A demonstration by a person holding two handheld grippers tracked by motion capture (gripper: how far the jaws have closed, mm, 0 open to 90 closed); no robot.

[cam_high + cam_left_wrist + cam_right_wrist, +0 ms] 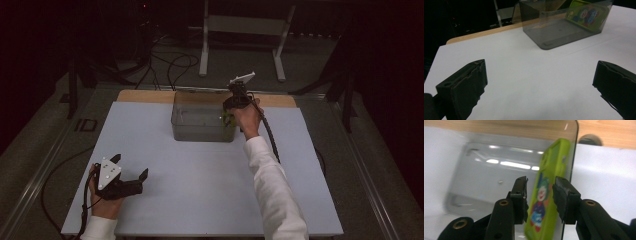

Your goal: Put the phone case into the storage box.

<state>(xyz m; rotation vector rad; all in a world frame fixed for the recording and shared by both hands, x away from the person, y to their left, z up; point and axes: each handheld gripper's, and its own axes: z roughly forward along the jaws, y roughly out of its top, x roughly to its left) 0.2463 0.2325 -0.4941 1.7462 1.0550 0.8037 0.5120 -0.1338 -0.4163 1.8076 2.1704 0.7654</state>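
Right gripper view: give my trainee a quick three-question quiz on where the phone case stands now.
1. True or false: the green phone case leans on edge against an end wall inside the clear bin.
2. Are the right gripper pads pressing on the case: yes or no?
3. Which gripper rests on the white table, jaws wide apart?

Key: 1 true. 2 no, a gap shows each side. 3 the left gripper.

One clear plastic bin (202, 122), one green phone case (546, 195) and two tools are showing on one desk (200, 190).
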